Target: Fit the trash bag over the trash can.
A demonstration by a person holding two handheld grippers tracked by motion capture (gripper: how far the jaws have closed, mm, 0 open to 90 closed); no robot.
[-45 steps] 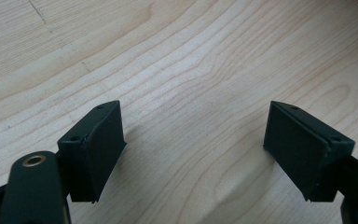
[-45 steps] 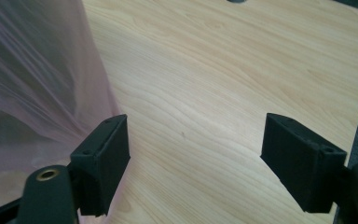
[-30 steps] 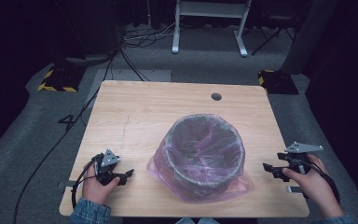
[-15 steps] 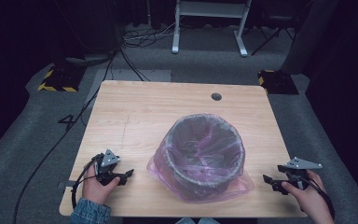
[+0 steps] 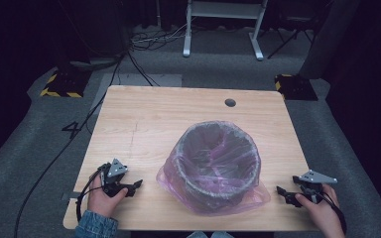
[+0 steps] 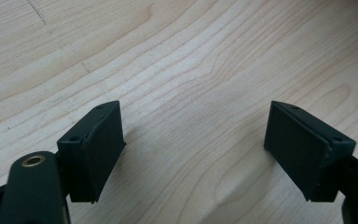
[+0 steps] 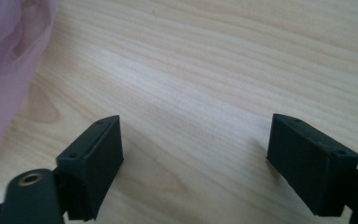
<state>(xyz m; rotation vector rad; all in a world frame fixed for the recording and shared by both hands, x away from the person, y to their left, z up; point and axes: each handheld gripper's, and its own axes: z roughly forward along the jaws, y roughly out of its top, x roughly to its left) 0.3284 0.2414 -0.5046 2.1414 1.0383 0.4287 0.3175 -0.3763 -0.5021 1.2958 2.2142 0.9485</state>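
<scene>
Presently the lined bin (image 5: pixel 221 166) stands between both units: left hand-held gripper (image 5: pixel 135 185) and right hand-held gripper (image 5: pixel 281 191) lie spread, empty, on the tabletop (image 5: pixel 144 119); right sits nearer the liner's edge.

Dim room: grey carpet (image 5: pixel 39 148), white desk frame (image 5: pixel 223 20), floor cables (image 5: pixel 149 42).

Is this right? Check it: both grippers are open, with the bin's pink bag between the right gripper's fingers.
Not quite. Nothing lies between the right gripper's fingers; the pink bag sits off to the side, as the right gripper view shows. Both grippers are open, the left gripper too.
</scene>
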